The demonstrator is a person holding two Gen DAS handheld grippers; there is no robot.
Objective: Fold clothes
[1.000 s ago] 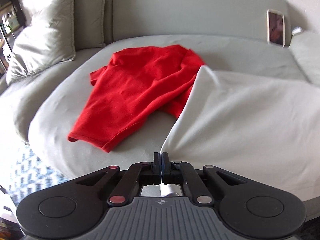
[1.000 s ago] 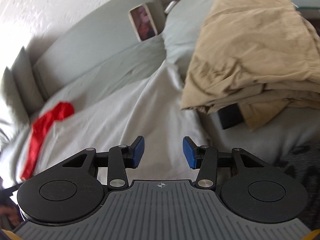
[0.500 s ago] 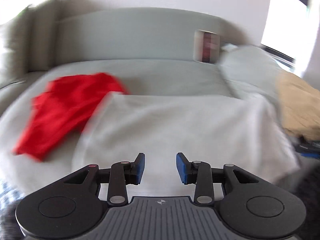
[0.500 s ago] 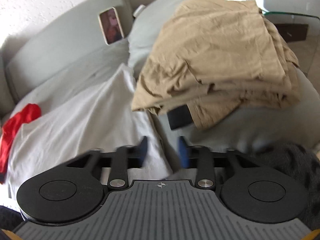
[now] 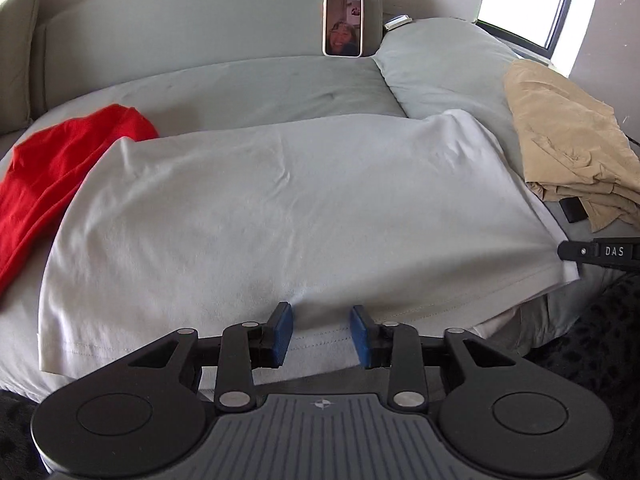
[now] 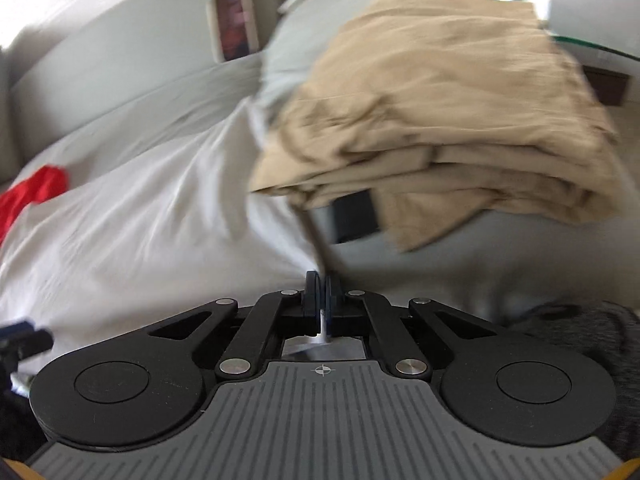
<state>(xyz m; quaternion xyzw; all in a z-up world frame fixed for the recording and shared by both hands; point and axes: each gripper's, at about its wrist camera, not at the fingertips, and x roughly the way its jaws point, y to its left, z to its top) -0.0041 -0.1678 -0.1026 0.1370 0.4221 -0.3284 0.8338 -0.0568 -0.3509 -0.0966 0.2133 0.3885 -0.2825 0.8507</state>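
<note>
I have the white garment spread flat across the grey sofa seat, its hemmed edge nearest me and hanging slightly over the front. My left gripper sits at that hem, near its middle, with its jaws partly apart and closing; the blue pads straddle a small ridge of the white cloth, and I cannot tell whether they press on it yet. My right gripper has its jaws pinched tight on the garment's right-hand corner — a sliver of white fabric shows between the pads, and cloth rises taut from them. From the left wrist camera that gripper's tip appears at the far right edge, touching the same corner.

A red garment lies crumpled at the left, partly tucked under the white one. A stack of folded tan clothes rests on the right, just beside the white garment. A phone leans upright against the sofa back — its screen is lit.
</note>
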